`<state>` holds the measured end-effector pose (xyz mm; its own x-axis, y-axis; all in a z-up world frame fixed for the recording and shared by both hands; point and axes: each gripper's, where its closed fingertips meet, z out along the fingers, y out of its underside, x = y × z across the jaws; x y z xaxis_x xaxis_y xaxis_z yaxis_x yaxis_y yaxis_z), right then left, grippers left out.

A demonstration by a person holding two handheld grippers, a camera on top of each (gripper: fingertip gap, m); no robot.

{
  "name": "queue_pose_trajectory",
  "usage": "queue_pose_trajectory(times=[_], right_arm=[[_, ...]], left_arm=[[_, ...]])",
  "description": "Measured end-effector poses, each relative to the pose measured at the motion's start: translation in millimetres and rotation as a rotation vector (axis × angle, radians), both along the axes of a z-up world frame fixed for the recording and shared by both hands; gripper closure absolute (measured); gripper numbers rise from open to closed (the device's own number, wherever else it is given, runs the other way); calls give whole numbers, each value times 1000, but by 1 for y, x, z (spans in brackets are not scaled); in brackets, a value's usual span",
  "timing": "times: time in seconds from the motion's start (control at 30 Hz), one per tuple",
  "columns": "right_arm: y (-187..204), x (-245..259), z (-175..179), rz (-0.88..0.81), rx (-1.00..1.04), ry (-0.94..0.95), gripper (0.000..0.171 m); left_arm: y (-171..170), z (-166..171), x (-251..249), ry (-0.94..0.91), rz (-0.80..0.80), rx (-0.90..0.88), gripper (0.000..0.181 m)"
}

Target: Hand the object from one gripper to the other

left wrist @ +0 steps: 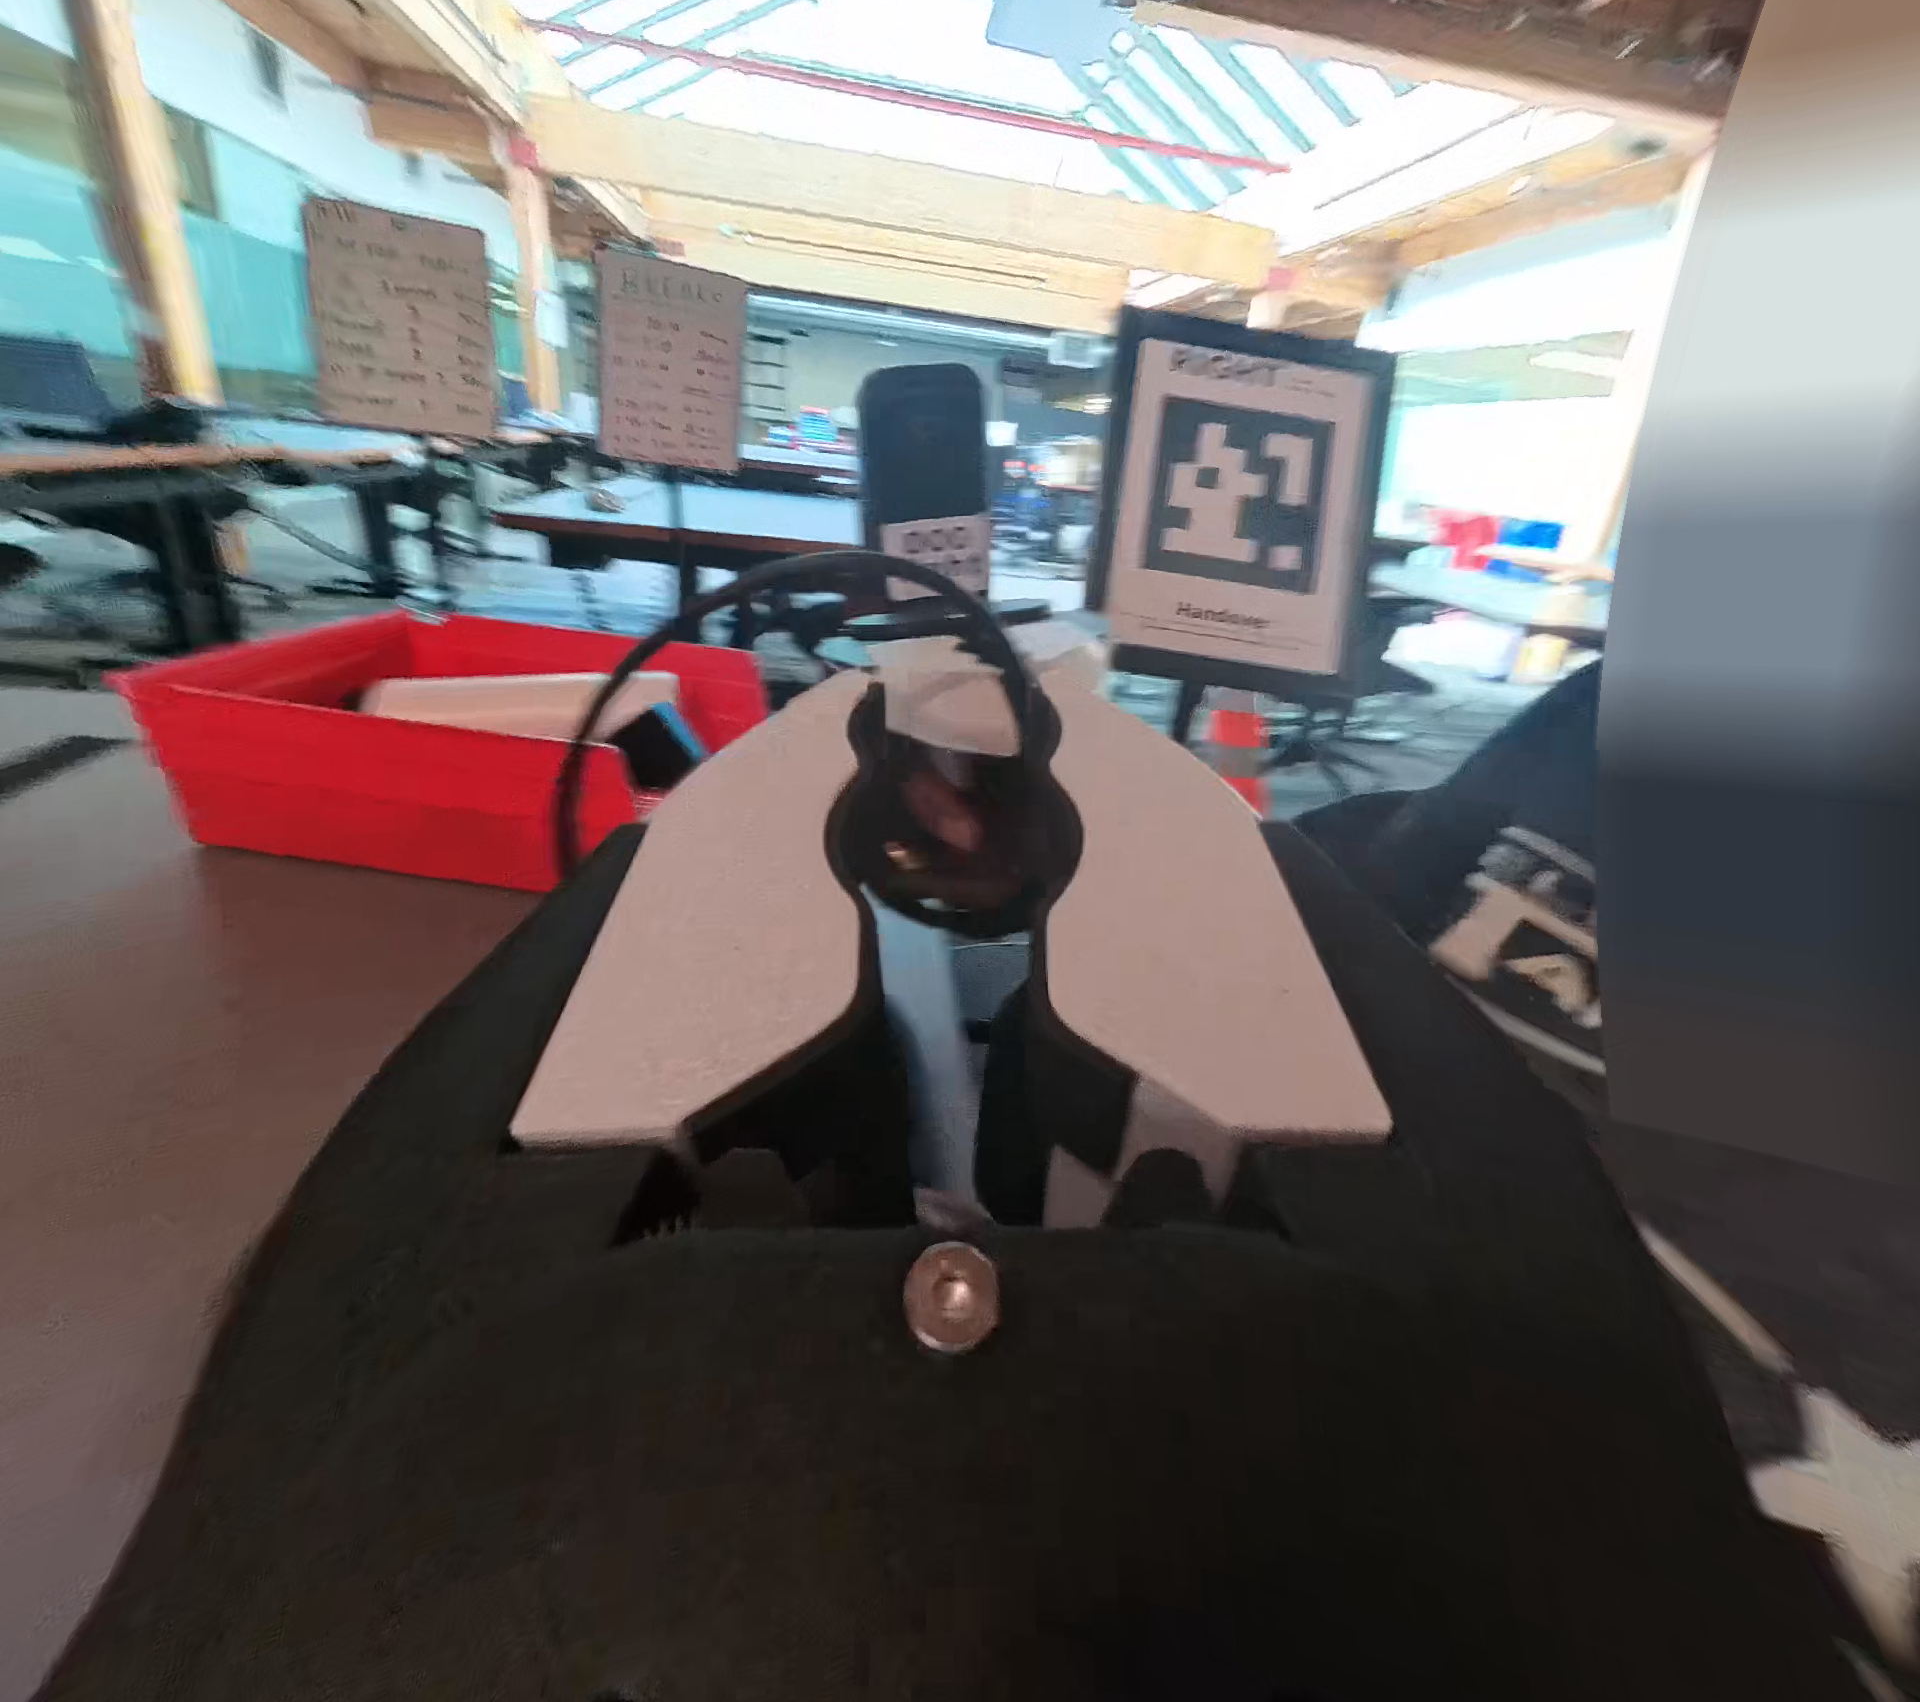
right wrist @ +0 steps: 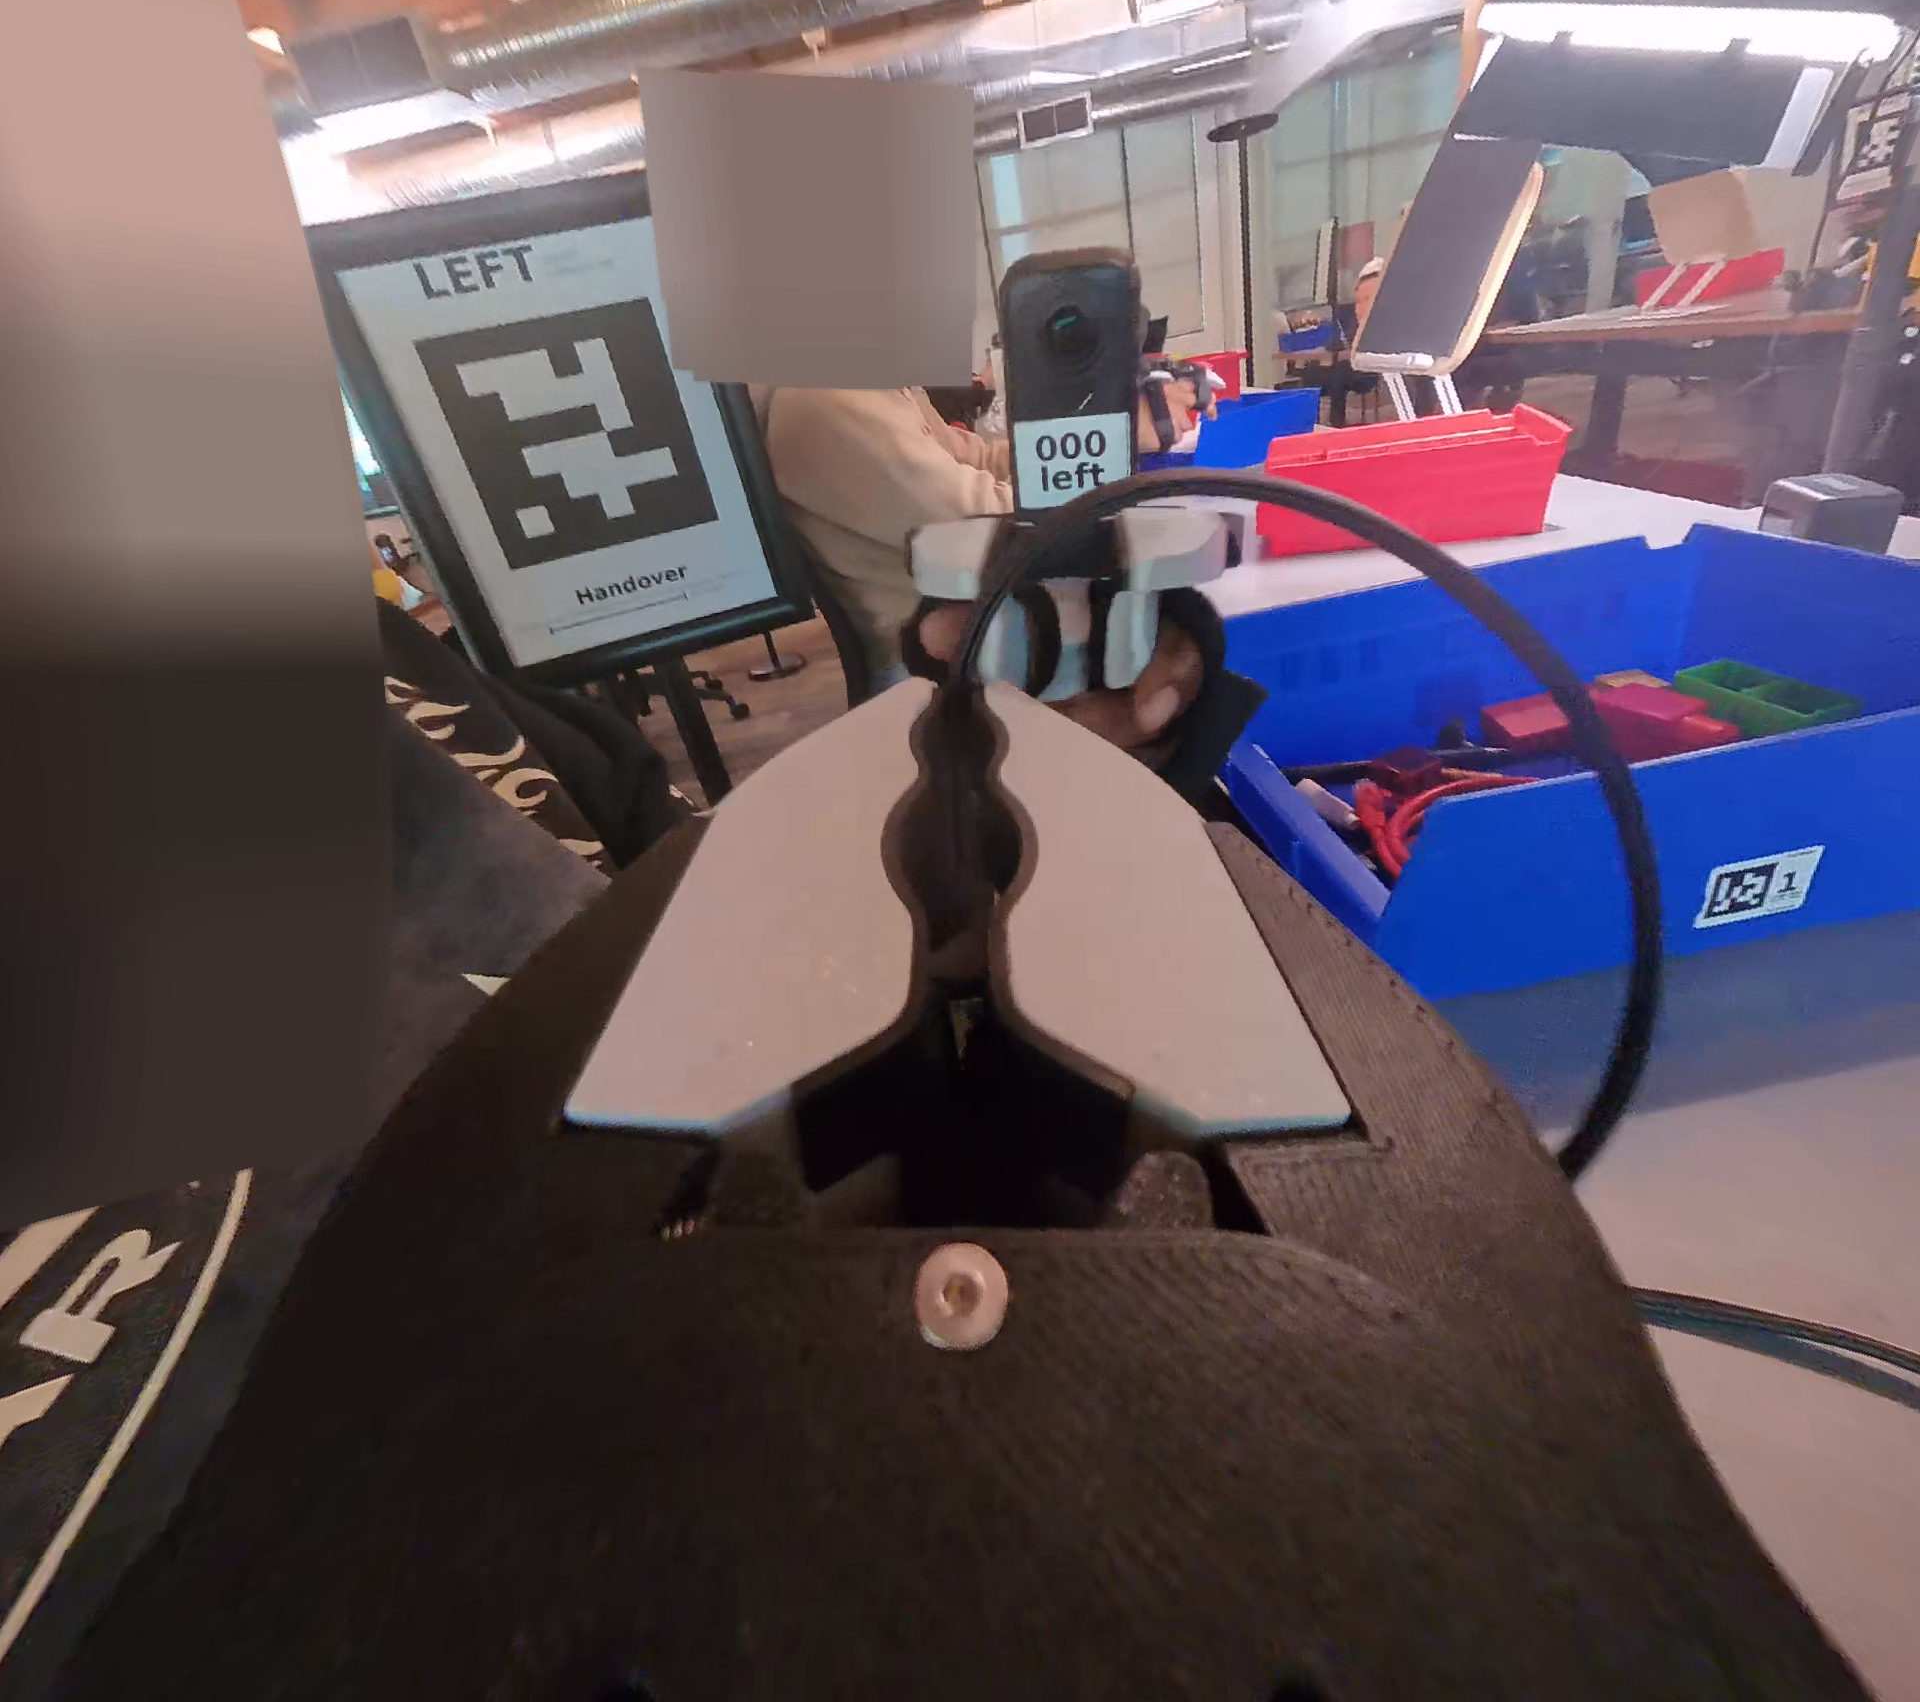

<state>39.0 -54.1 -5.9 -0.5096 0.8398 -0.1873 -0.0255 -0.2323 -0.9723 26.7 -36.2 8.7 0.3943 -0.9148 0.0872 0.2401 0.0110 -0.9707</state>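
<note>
I see my right gripper (right wrist: pixel 961 717) pinched tight on a black cable (right wrist: pixel 1621 821) that loops toward the blue bin (right wrist: pixel 1558 914), while my left gripper (left wrist: pixel 961 707) is nearly closed around it, beneath 2 label-bearing cameras.

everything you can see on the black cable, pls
The black cable is thin, round and flexible-looking, bowed into one open loop in the air. The right gripper is shut on one stretch of it, which runs down between the fingers. The loop arcs up, right, then down over the blue bin without visibly touching it. The left gripper faces it tip to tip; whether it also grips is unclear. Its ends are hidden.
</note>
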Motion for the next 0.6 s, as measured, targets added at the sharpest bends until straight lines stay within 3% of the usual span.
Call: queue_pose_trajectory(times=[0.13, 0.2, 0.4, 0.5, 0.6], right_arm=[[-10, 8, 1, 72, -1, -26, 167], [-17, 8, 0, 96, 15, -35, 167], [-44, 15, -2, 234, 35, -53, 167], [-56, 20, 0, 300, 46, -41, 167], [-51, 23, 1, 279, 69, -24, 166]], left_arm=[[25, -5, -17, 187, 361, 238, 145], [31, -10, -14, 288, 451, 318, 141], [39, -20, -4, 350, 495, 359, 147], [37, -21, -4, 354, 468, 340, 176], [28, -13, -5, 300, 406, 290, 178]])
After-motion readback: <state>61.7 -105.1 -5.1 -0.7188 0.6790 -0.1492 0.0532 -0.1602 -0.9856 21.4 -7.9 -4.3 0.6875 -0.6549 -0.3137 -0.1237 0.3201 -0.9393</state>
